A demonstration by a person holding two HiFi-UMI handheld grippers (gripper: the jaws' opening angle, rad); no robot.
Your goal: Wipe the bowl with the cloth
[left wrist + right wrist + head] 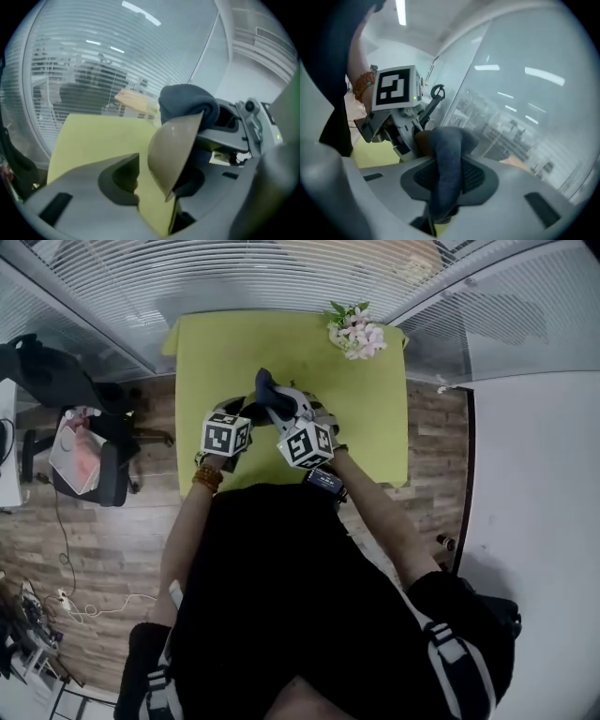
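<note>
Beige bowl (173, 150) on edge between hand-held gripper (159, 177) jaws; dark cloth (187, 105) at rim; yellow table (93, 140) below.

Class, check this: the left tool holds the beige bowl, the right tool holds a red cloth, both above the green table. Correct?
Not quite: the cloth in the right tool is dark blue, not red, as the right gripper view shows. The rest stands.

Table (234, 362): rectangular, with a plain yellow-green top; its far edge stands close to the glass wall with blinds.
Far right corner: a small bunch of pink and white flowers (357, 333) with green leaves rests on the top; whether it stands in a holder cannot be told.
Under the table: wood-plank floor (112, 549).
</note>
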